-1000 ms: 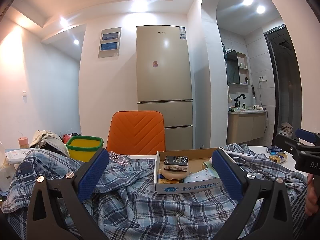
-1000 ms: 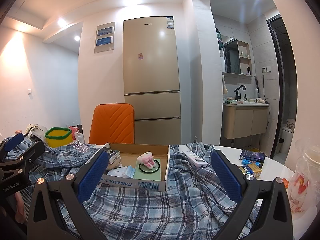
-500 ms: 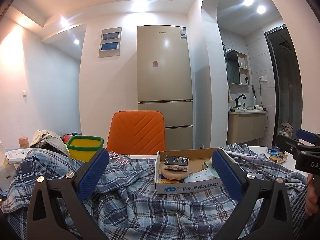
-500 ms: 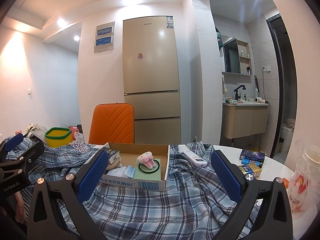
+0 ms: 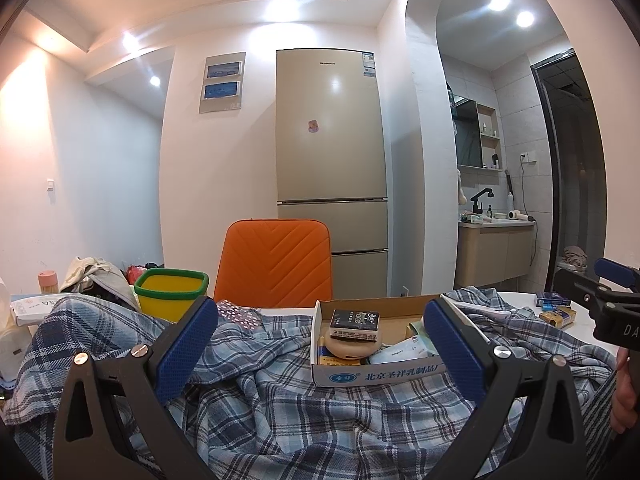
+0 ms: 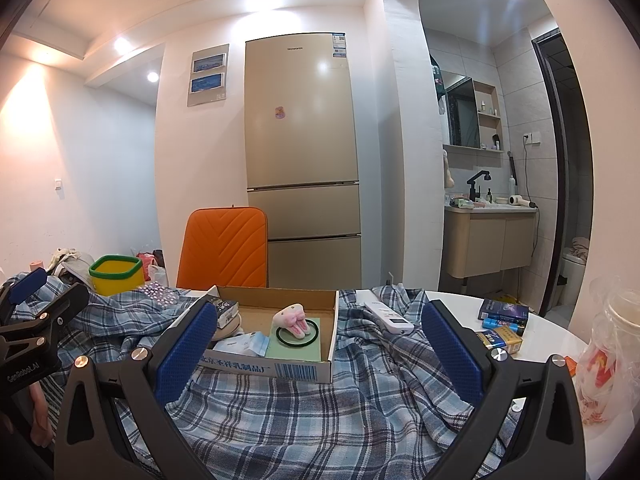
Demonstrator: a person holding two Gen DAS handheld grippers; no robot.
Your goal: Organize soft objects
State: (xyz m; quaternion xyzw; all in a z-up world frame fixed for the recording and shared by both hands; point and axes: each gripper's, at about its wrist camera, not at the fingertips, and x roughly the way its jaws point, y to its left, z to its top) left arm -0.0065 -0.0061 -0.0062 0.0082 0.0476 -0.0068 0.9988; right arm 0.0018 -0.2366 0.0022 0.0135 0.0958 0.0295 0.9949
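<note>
A blue plaid shirt (image 5: 288, 404) lies crumpled across the white table; it also shows in the right wrist view (image 6: 320, 412). A shallow cardboard box (image 6: 276, 368) sits on it, holding a small pink plush toy (image 6: 294, 320), a tissue pack (image 6: 240, 342) and a black ring. The box also shows in the left wrist view (image 5: 376, 374). My left gripper (image 5: 320, 344) is open and empty, above the shirt in front of the box. My right gripper (image 6: 318, 344) is open and empty, also in front of the box.
A yellow bin with green rim (image 5: 172, 294) and an orange chair (image 5: 276, 264) stand behind the table. A white remote (image 6: 388, 316), small boxes (image 6: 502, 316) and a plastic bag (image 6: 612, 352) lie at the right. A fridge (image 6: 302, 152) is behind.
</note>
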